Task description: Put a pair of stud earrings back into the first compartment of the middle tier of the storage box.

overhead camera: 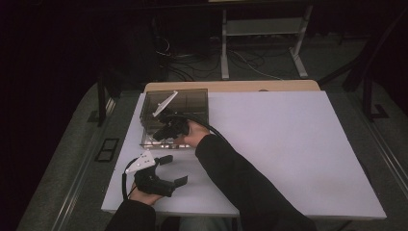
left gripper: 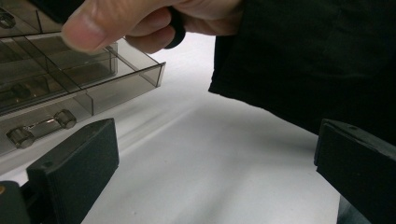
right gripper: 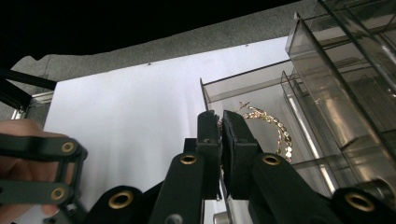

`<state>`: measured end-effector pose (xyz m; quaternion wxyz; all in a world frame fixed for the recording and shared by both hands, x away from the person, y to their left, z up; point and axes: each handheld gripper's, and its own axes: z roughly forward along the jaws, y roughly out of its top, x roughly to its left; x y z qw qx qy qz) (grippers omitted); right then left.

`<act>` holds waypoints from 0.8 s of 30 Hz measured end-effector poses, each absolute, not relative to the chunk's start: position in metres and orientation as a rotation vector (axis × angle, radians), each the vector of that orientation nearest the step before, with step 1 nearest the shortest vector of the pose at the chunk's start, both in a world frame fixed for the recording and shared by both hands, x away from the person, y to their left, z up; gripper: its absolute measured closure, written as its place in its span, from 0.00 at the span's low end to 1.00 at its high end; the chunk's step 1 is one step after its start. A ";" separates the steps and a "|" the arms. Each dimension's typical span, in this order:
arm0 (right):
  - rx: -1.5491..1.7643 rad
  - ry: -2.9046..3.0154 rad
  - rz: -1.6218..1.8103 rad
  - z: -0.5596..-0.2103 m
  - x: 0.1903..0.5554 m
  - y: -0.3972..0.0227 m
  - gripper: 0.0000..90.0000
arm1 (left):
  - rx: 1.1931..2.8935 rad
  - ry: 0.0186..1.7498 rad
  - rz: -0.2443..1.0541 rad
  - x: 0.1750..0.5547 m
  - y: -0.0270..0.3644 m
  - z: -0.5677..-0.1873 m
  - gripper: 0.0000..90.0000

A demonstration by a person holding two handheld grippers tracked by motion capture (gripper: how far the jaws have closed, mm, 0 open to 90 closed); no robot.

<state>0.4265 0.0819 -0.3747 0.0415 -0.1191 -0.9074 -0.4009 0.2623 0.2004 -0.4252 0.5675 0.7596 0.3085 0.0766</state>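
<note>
The left gripper (overhead camera: 168, 169) lies nearest the high camera, at the table's (overhead camera: 288, 144) near edge, jaws wide apart with nothing between them. Its own view shows bare white table between the two pads and, beyond them to the left, the smoky organizer box (left gripper: 93, 74). The right gripper (right gripper: 221, 128) sits at the box with jaws pressed together; a gold chain (right gripper: 273, 128) lies in the compartment just right of its tips, touching them, though whether it is pinched cannot be told.
</note>
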 end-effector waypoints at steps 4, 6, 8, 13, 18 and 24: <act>-0.363 -2.787 -1.229 -0.379 0.428 0.087 0.94 | 1.785 0.726 0.179 0.263 0.201 -0.425 0.00; -0.367 -2.789 -1.229 -0.381 0.429 0.088 0.95 | 1.785 0.726 0.178 0.263 0.201 -0.425 0.00; -0.372 -2.788 -1.235 -0.383 0.431 0.089 0.94 | 1.783 0.727 0.178 0.262 0.201 -0.425 0.00; -0.383 -2.792 -1.235 -0.388 0.434 0.094 0.94 | 1.784 0.726 0.177 0.262 0.201 -0.425 0.00; -0.400 -2.784 -1.234 -0.393 0.436 0.098 0.90 | 1.781 0.726 0.175 0.263 0.201 -0.425 0.00; -0.410 -2.783 -1.228 -0.388 0.433 0.096 0.82 | 1.782 0.725 0.176 0.263 0.201 -0.425 0.00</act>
